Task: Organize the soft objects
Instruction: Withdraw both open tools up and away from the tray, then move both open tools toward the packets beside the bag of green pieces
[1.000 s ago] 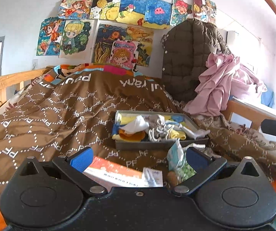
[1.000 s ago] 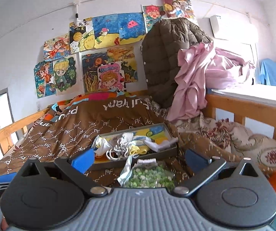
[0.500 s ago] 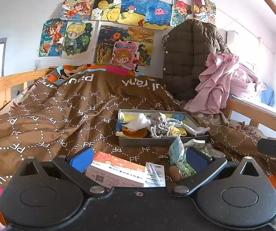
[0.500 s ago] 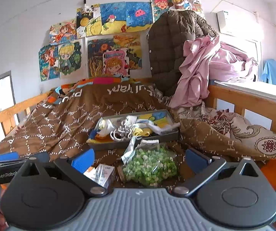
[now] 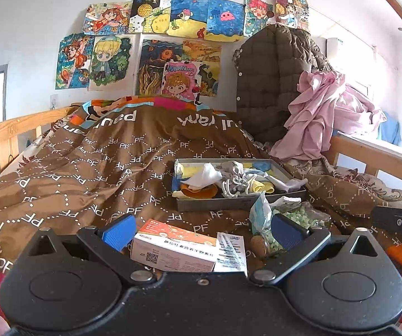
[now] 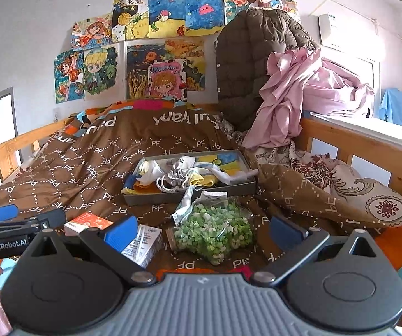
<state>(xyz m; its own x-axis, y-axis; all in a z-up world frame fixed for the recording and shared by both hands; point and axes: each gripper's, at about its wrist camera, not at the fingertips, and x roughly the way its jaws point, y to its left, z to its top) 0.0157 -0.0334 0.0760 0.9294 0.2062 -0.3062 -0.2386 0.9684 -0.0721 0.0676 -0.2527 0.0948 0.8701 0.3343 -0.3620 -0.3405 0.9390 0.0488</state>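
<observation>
Brown quilt covers the bed and carries everything. Largest item on it: grey tray, mid-bed toward the right rail, long axis across the bed, stuffed with the soft objects: white cloth, grey knotted cord, yellow cloth, orange piece. One white piece hangs over the tray's right edge.

Just in front of the tray's near wall: clear bag of green pellets, neck pointing at the tray. To its left, white-and-orange carton, long axis across the bed.

Left gripper: jaws wide, nothing held, carton lying between the blue pads. Right gripper: jaws wide, nothing held, pellet bag dead centre between the pads and close in.

Key relation: tray contents sit straight ahead of both grippers, beyond the bag and carton. Bag is in line with the right gripper, carton with the left. My read: right is better placed for the bag, left for the carton. Can't tell which soft item is the target.
</observation>
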